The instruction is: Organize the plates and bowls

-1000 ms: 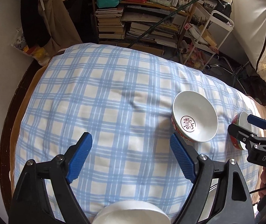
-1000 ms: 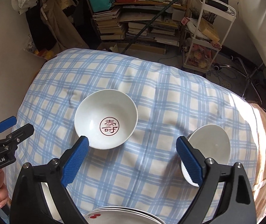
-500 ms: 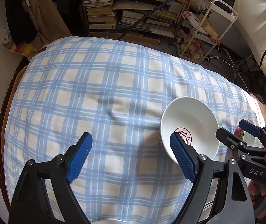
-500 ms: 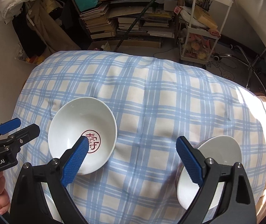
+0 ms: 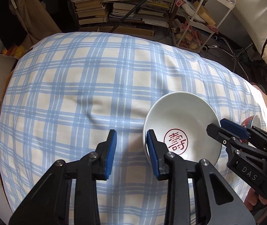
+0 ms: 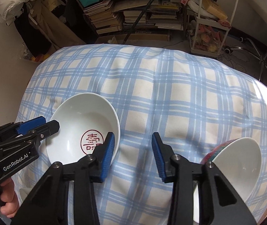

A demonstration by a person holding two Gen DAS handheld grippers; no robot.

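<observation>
While upright, bowl (image 5: pixel 182 123) (round, no long axis) opens upward on cloth (image 5: pixel 77 86).

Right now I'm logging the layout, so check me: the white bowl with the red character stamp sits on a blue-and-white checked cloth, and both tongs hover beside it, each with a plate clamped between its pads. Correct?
One thing is wrong: neither tongs hold anything. In both wrist views the left tongs and right tongs are closing over bare checked cloth, one on each side of the stamped bowl.

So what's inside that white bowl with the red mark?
The white bowl looks empty: only a red circled character on its bottom. In both views a gripper finger hides part of the inside.
</observation>
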